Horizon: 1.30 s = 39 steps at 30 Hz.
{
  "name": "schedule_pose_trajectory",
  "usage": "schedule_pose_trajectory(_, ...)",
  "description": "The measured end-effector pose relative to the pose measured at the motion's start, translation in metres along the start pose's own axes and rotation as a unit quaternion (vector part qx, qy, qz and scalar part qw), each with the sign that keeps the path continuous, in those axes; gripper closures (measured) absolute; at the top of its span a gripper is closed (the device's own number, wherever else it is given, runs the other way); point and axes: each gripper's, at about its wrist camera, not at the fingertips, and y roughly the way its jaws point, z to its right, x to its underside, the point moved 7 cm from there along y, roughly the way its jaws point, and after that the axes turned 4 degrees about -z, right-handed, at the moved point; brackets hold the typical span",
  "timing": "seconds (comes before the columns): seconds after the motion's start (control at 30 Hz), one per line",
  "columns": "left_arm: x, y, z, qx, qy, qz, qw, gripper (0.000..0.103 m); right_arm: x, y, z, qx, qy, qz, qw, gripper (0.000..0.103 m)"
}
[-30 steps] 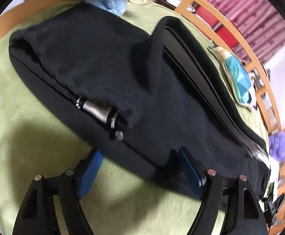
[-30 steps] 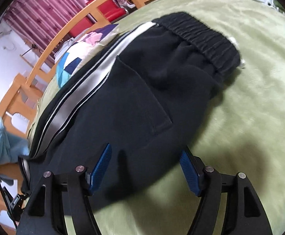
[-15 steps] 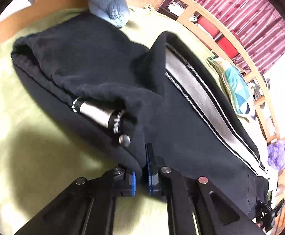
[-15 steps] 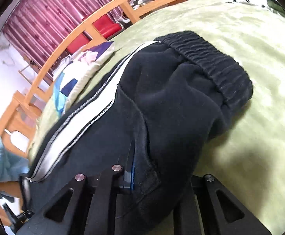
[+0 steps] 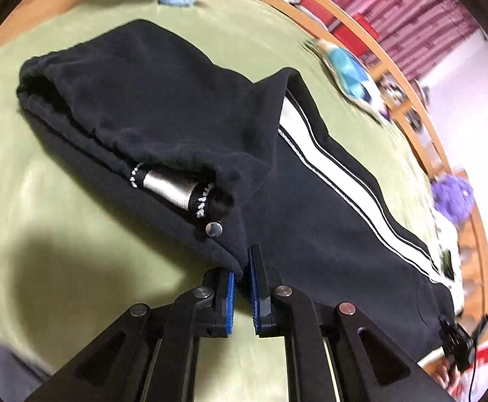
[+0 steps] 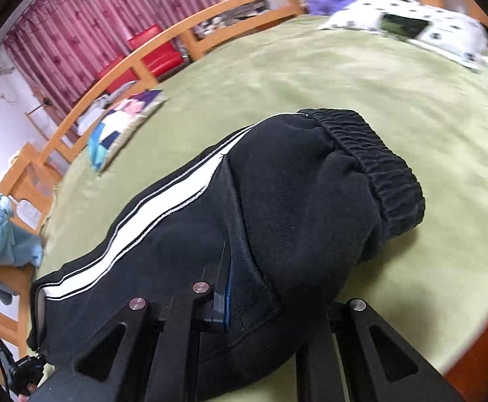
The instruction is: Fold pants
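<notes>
In the left wrist view, our left gripper [image 5: 242,279] pinched the hem of the black pants [image 5: 183,127] lying on the green bed [image 5: 76,268], ready to fold; in the right wrist view, our right gripper [image 6: 240,301] pinched the waist end, so both ends would lift together

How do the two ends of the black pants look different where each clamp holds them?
The end in the left gripper is a drawstring cuff with a silver band and a metal snap. The end in the right gripper has a thick ribbed waistband, without metal. Both belong to the pants, and both grippers are shut on them.
</notes>
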Motion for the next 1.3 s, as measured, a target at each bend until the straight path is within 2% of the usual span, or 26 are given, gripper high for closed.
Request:
schedule_pose_trajectory(0.07,0.022,-0.003,0.003,0.000,0.017,-0.011,0.9998,0.093,0.010,-0.008,0.024,0.009,0.019,-0.008,1.000,0.086)
schedule_pose_trajectory(0.1,0.029,-0.006,0.001,-0.008,0.024,-0.013,0.9996,0.090,0.020,-0.011,0.041,0.016,0.034,-0.027,0.999,0.079)
schedule_pose_trajectory(0.17,0.037,-0.009,-0.003,-0.020,0.033,-0.024,0.9990,0.084,0.034,-0.010,0.053,0.007,0.057,-0.056,0.997,0.074)
schedule_pose_trajectory(0.2,0.040,-0.013,-0.006,-0.028,0.038,-0.035,0.9983,0.082,0.039,-0.012,0.055,0.008,0.058,-0.058,0.997,0.073)
schedule_pose_trajectory(0.27,0.046,-0.026,-0.005,-0.035,0.057,-0.034,0.9972,0.082,0.049,-0.029,0.058,0.034,0.046,-0.040,0.998,0.066)
schedule_pose_trajectory(0.33,0.043,-0.045,-0.005,-0.040,0.077,-0.010,0.9962,0.079,0.054,-0.045,0.055,0.048,0.035,-0.015,0.998,0.060)
schedule_pose_trajectory(0.4,0.032,-0.057,0.000,-0.051,0.105,0.015,0.9931,0.045,0.054,-0.059,0.047,0.046,0.028,0.003,0.999,0.056)
schedule_pose_trajectory(0.43,0.028,-0.061,0.003,-0.064,0.129,0.026,0.9892,0.041,0.051,-0.064,0.040,0.042,0.026,0.008,0.999,0.056)
schedule_pose_trajectory(0.57,0.010,-0.056,0.020,-0.098,0.181,0.056,0.9770,0.041,0.053,-0.084,0.016,0.027,0.004,0.022,0.999,0.056)
schedule_pose_trajectory(0.67,0.001,-0.046,0.021,-0.108,0.186,0.059,0.9747,0.041,0.057,-0.089,-0.008,0.032,-0.022,0.026,0.999,0.056)
schedule_pose_trajectory(0.73,-0.006,-0.036,0.019,-0.130,0.175,0.070,0.9734,0.041,0.059,-0.085,-0.022,0.031,-0.031,0.024,0.999,0.055)
schedule_pose_trajectory(0.77,-0.008,-0.035,0.018,-0.136,0.176,0.080,0.9716,0.044,0.061,-0.084,-0.028,0.030,-0.033,0.024,0.999,0.054)
schedule_pose_trajectory(0.8,-0.011,-0.031,0.016,-0.144,0.186,0.088,0.9678,0.056,0.063,-0.084,-0.033,0.029,-0.031,0.024,0.999,0.054)
schedule_pose_trajectory(0.83,-0.014,-0.022,0.017,-0.159,0.195,0.084,0.9642,0.064,0.065,-0.083,-0.036,0.028,-0.030,0.024,0.999,0.054)
schedule_pose_trajectory(0.87,-0.016,-0.017,0.015,-0.164,0.199,0.072,0.9635,0.067,0.067,-0.082,-0.041,0.028,-0.028,0.022,0.999,0.054)
schedule_pose_trajectory(0.9,-0.020,-0.014,0.016,-0.149,0.195,0.062,0.9674,0.077,0.068,-0.081,-0.046,0.027,-0.027,0.020,0.999,0.054)
schedule_pose_trajectory(0.97,-0.033,-0.022,0.017,-0.111,0.182,0.068,0.9746,0.084,0.069,-0.079,-0.056,0.028,-0.028,0.019,0.999,0.054)
schedule_pose_trajectory(1.07,-0.057,-0.039,0.019,-0.105,0.191,0.093,0.9715,0.087,0.069,-0.074,-0.073,0.033,-0.034,0.021,0.999,0.054)
schedule_pose_trajectory(1.3,-0.104,-0.063,0.018,-0.101,0.182,0.123,0.9704,0.088,0.070,-0.057,-0.099,0.042,-0.045,0.010,0.998,0.054)
